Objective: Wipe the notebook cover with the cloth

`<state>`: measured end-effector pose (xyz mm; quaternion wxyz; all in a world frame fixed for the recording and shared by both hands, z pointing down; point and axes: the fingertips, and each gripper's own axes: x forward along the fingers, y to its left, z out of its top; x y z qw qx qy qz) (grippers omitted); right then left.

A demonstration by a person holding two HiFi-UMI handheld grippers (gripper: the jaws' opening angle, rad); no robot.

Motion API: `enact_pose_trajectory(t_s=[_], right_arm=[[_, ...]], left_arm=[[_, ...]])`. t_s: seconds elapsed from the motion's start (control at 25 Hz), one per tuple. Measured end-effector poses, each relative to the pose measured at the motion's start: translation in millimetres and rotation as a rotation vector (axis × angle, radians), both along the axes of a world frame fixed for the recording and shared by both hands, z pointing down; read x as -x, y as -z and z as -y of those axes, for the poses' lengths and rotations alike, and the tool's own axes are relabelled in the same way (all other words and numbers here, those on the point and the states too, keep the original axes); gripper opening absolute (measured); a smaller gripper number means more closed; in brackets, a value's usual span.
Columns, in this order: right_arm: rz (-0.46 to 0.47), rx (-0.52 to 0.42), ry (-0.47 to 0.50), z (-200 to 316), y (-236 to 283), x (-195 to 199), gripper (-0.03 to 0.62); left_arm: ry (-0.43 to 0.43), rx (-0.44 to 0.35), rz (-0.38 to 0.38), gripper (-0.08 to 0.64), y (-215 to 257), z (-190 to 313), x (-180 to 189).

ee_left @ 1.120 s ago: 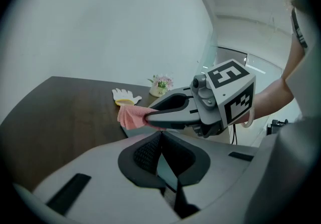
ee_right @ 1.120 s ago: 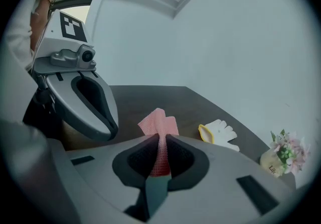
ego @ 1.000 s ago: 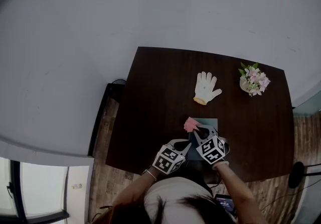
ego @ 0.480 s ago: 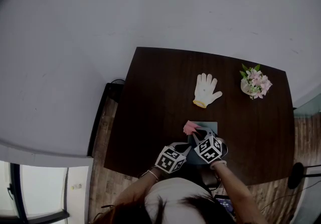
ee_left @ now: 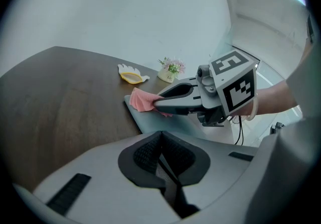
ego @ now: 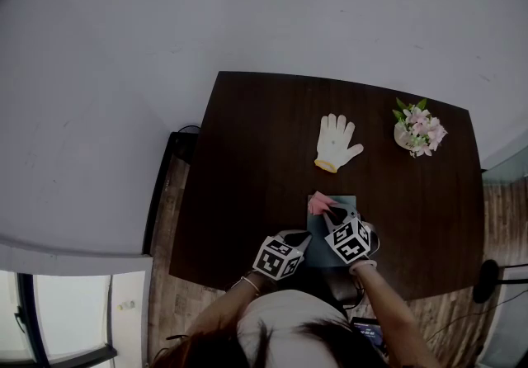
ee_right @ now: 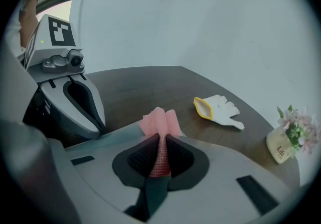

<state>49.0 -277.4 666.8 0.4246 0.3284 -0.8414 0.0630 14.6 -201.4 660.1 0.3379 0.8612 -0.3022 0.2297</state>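
A grey-teal notebook (ego: 340, 203) lies on the dark wooden table (ego: 256, 160) near its front edge. My right gripper (ego: 330, 214) is shut on a pink cloth (ego: 318, 203), which rests on the notebook's far left part. In the right gripper view the cloth (ee_right: 159, 122) fans out from between the pads. My left gripper (ego: 304, 237) is shut, its tips at the notebook's near left edge; nothing shows between its jaws. The left gripper view shows the right gripper (ee_left: 158, 103) pressing the cloth (ee_left: 143, 100) onto the notebook (ee_left: 165, 123).
A white glove (ego: 336, 142) with a yellow cuff lies beyond the notebook. A small pot of pink flowers (ego: 417, 133) stands at the table's far right. A wall runs along the table's far edge. A cable and wooden floor show to the right.
The right gripper has carried the cloth a little to the right, from overhanging the notebook's left edge to lying on its cover. The left gripper has stayed at the near edge.
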Motion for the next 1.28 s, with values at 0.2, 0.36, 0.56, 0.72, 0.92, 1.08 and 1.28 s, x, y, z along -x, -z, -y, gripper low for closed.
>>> enact_pose_trajectory(t_s=[0.2, 0.36, 0.56, 0.72, 0.92, 1.08, 1.28], right_arm=[[-0.004, 0.001, -0.059, -0.4, -1.5, -21.8, 0.041], [-0.015, -0.003, -0.101, -1.1, -1.8, -38.8, 0.041], [-0.030, -0.006, -0.166, -1.1, -3.3, -63.7, 0.041], [-0.040, -0.009, -0.211, -1.6, -4.0, -81.3, 0.041], [-0.019, 0.004, -0.299, -3.1, -6.7, -102.1, 0.041], [-0.006, 0.012, -0.360, -5.6, -5.2, -112.5, 0.041], [0.073, -0.052, -0.394, -5.7, 19.3, -106.8, 0.041]], left_arm=[[-0.007, 0.004, -0.004, 0.019, 0.2, -0.9, -0.1], [-0.009, 0.009, -0.007, 0.019, 0.5, -1.5, -0.2], [-0.009, 0.006, -0.007, 0.018, 0.5, -1.8, 0.0], [0.009, 0.014, -0.024, 0.018, 0.8, 0.5, 1.7], [-0.026, -0.003, -0.005, 0.018, 0.8, -4.8, -1.8], [-0.042, -0.012, 0.007, 0.018, 0.9, -8.4, -2.4], [-0.035, -0.024, 0.001, 0.019, 2.3, -8.8, -0.4]])
